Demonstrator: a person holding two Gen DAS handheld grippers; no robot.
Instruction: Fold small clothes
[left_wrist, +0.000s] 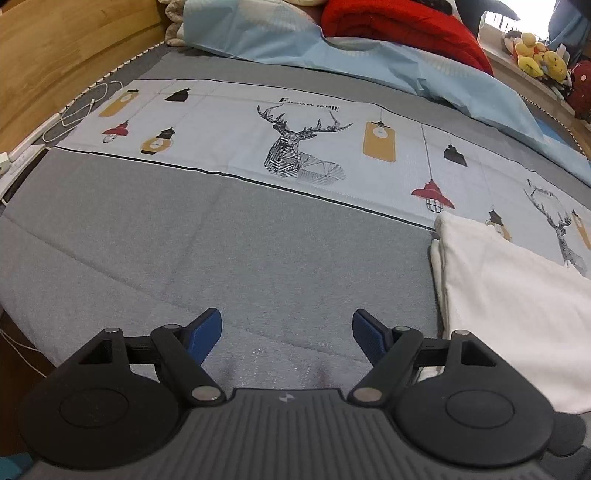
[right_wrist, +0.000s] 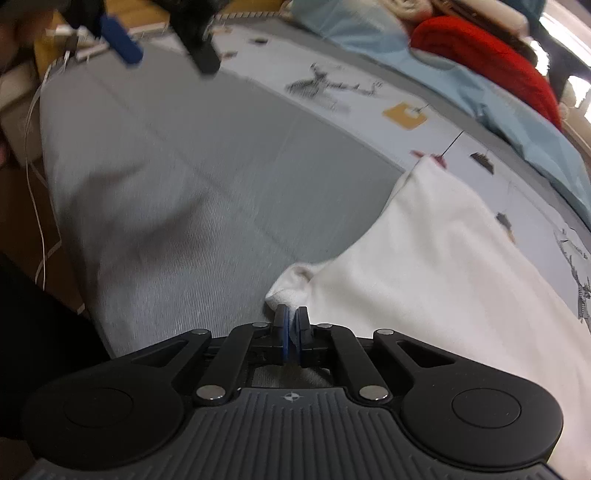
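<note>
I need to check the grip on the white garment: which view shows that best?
The right wrist view: the right gripper is shut on a bunched corner of the white garment, seen close up. The left wrist view shows only the garment's left part lying flat, beside the open left gripper.

Bed (left_wrist: 184, 236) with grey printed sheet, wooden headboard (left_wrist: 55, 55) at left, pale blue quilt (left_wrist: 424, 70), red blanket (left_wrist: 406, 29), bright window (left_wrist: 524, 14)
</note>
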